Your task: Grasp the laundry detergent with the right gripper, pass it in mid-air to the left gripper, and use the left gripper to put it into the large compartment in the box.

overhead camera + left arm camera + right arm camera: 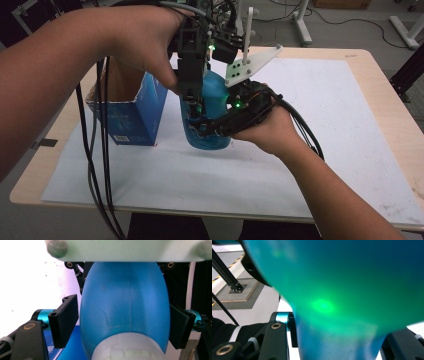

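Observation:
A blue plastic bottle (216, 95) with a white cap (127, 350) stands upright on the white mat (325, 110). My left gripper (192, 102) comes down on it from above. In the left gripper view, my left gripper (122, 322) has its black pads (65, 320) pressed against both flanks of the bottle (125, 302) just below the cap. My right gripper (212, 129) reaches in from the right and clasps the bottle's lower body. In the right gripper view, the bottle (342, 290) sits between the jaws of my right gripper (337, 345), lit by a green glow.
An open blue carton (135, 112) stands just left of the bottle, close to my left hand. Black cables (97, 165) hang down over the mat's left side. The wooden table edge (395, 115) runs along the right. Metal stand legs (300, 22) are on the floor behind.

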